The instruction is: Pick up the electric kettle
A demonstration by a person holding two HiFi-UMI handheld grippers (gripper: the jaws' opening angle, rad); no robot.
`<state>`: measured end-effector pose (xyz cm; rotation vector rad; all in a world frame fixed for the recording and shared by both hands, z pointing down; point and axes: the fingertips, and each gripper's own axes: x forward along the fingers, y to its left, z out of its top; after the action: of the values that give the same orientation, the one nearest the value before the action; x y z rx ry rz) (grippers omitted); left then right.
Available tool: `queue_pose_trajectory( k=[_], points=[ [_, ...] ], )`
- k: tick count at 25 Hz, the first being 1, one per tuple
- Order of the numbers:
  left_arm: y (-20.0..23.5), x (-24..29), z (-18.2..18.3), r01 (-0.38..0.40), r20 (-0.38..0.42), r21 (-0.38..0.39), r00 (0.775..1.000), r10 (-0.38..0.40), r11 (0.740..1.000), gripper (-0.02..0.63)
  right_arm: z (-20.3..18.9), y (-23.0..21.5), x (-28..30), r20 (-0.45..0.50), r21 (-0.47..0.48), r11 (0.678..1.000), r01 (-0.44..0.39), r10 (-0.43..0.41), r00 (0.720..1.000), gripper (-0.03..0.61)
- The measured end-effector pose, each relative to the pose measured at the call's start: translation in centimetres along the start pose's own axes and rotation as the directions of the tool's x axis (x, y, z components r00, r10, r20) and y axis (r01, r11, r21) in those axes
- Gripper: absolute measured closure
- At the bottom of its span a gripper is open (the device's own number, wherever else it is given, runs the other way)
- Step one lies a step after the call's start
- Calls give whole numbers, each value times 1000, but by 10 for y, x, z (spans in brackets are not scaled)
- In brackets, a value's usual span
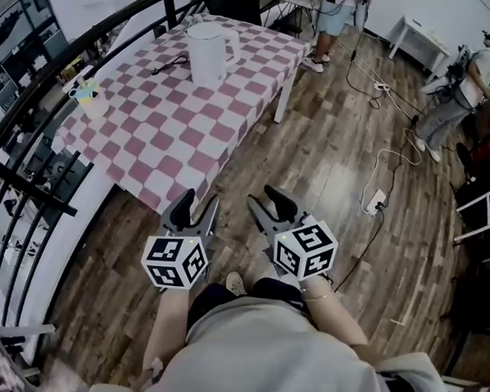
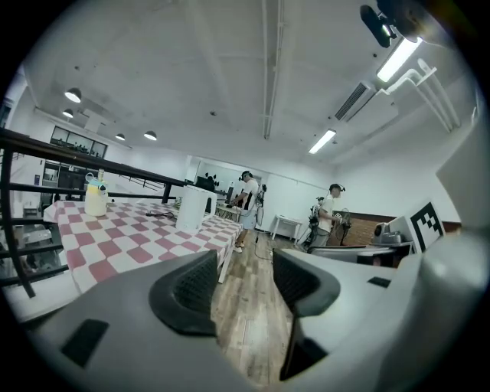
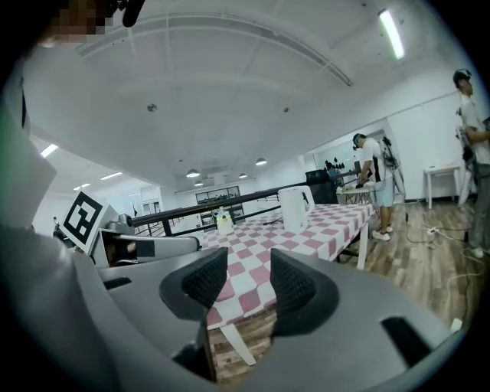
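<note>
The white electric kettle (image 1: 211, 52) stands upright near the far end of a table with a pink-and-white checked cloth (image 1: 174, 137). It also shows far off in the left gripper view (image 2: 193, 209) and in the right gripper view (image 3: 293, 208). My left gripper (image 1: 199, 201) and right gripper (image 1: 261, 197) hover side by side over the wooden floor, short of the table's near edge and well away from the kettle. Both point towards the table. The left gripper (image 2: 243, 279) and the right gripper (image 3: 249, 279) each stand open, with nothing between the pads.
A small yellow container (image 1: 89, 99) sits at the table's left edge and a black cable (image 1: 170, 65) lies beside the kettle. A black railing (image 1: 36, 95) runs along the left. People (image 1: 330, 22) stand beyond the table and at the right (image 1: 467, 89). A power strip (image 1: 376, 199) and cords lie on the floor.
</note>
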<state>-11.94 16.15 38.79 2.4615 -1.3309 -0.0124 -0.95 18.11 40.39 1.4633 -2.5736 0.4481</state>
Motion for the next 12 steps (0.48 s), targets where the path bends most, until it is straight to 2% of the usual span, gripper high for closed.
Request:
queue_pose_trajectory(
  k=[3,12],
  points=[
    [8,9,-4,13,-23,-16,1000,-13,1000,387,-6,-5,9,-24,21,1000,2,-1,1000,408],
    [30,44,-7,13,-71,14,997,-12,1000,387,-5,-29,47,-63,8,1000,-14,14,998,408]
  ],
)
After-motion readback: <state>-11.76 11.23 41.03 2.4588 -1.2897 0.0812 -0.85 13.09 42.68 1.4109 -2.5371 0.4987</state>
